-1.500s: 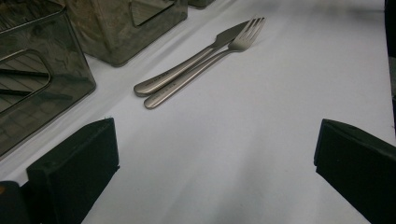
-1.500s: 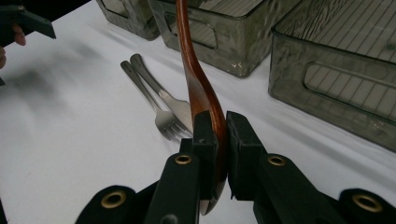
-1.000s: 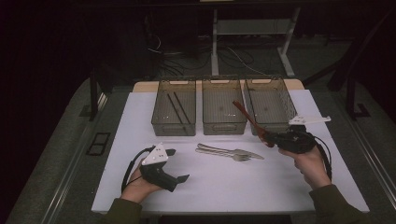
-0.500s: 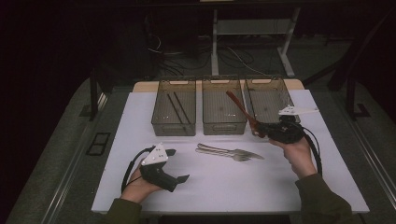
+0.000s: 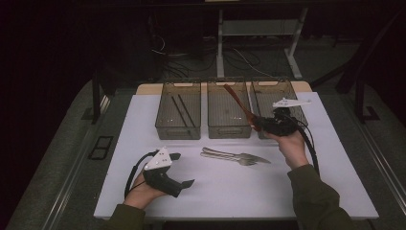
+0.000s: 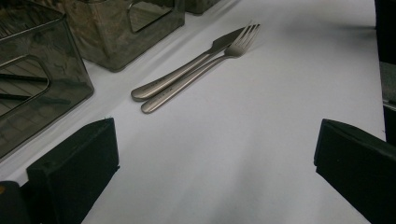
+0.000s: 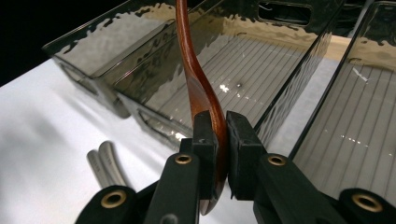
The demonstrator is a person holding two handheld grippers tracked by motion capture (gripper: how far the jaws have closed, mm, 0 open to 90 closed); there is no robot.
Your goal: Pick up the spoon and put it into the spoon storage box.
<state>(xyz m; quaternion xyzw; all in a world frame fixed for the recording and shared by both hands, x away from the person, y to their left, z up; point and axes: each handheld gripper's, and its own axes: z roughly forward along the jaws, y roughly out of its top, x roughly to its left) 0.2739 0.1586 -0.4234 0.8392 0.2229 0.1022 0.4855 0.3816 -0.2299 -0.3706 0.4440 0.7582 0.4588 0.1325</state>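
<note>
Nearest me, my left tongs (image 5: 178,170) sit low on the white bench (image 5: 287,191), jaws spread wide with nothing between them. Just past them a knife (image 6: 187,70) and fork (image 6: 205,65) lie side by side on the bench, touching, tips pointing right in the high view. My right tongs (image 7: 220,140) are up off the bench at the front edge of the bins, pinched tight on a brown wooden spoon (image 7: 198,84), gripping it near one end. The rest of the spoon angles up and away over the middle bin (image 5: 229,108), not resting in it as far as I can tell. Left bin (image 5: 178,111) has a couple of dark sticks in it, and the right bin (image 5: 275,93) is partly behind my hand.
</note>
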